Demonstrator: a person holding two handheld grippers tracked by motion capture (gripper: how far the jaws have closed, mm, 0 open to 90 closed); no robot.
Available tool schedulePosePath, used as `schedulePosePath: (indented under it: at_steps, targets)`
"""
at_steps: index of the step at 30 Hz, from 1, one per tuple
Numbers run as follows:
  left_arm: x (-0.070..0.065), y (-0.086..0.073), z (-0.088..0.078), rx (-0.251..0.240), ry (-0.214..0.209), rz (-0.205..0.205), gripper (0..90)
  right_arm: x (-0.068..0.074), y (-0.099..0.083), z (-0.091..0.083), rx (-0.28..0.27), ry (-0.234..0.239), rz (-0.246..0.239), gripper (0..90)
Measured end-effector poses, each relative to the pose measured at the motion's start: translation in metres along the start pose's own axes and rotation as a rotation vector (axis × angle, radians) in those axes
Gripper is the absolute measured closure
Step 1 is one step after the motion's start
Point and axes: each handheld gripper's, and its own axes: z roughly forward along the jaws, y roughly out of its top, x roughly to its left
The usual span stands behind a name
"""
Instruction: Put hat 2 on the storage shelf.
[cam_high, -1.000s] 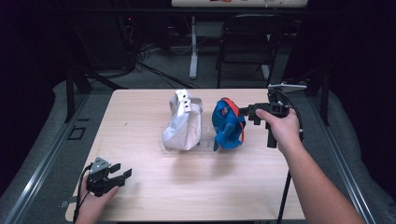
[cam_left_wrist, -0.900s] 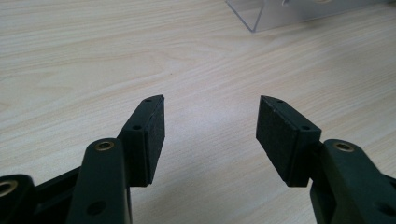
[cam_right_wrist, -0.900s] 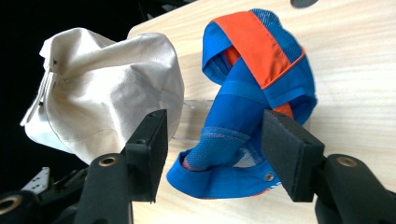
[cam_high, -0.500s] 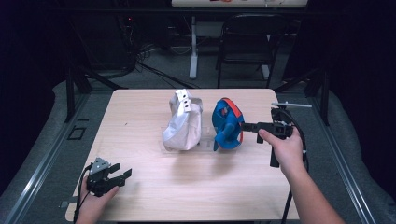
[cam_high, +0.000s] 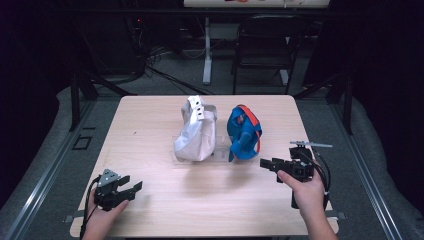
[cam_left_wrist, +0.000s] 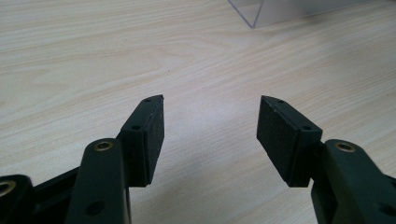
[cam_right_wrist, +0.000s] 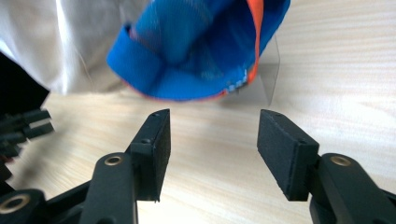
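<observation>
The blue fabric cap with orange trim (cam_high: 244, 132) sits propped on a clear plastic stand (cam_high: 220, 150) mid-table beside a white fabric cap (cam_high: 196, 132), while the right gripper (cam_high: 266, 163), jaws apart and empty though just narrowing, levels toward it, apparently for grasping; the left gripper (cam_high: 131, 187) rests open near the wooden table (cam_high: 150, 125) corner.

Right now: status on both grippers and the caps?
Left gripper open, empty, near table edge. Right gripper open, jaws just closing slightly, nothing between them, facing blue cap. White cap beside it.
</observation>
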Motion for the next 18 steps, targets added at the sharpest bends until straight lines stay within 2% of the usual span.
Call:
schedulePosePath:
  at_steps: [4, 11, 14, 16, 18]
  targets:
    - [0.000, -0.001, 0.001, -0.005, -0.002, -0.001, 42.3, 0.000, -0.019, 0.005, -0.002, -0.006, -0.038, 44.5]
    - [-0.001, -0.001, 0.002, -0.011, 0.003, -0.002, 42.3, -0.002, -0.047, 0.008, -0.057, 0.013, -0.086, 43.5]
    - [-0.001, -0.001, 0.002, -0.010, 0.003, 0.000, 42.3, -0.005, -0.056, 0.010, -0.073, 0.032, -0.073, 45.7]
    - [-0.002, -0.001, 0.002, -0.007, 0.003, 0.002, 42.3, -0.006, -0.062, 0.012, -0.054, 0.053, -0.070, 46.0]
    - [-0.002, -0.001, 0.003, -0.005, 0.005, 0.004, 42.4, -0.007, -0.066, 0.014, -0.063, 0.035, -0.088, 46.5]
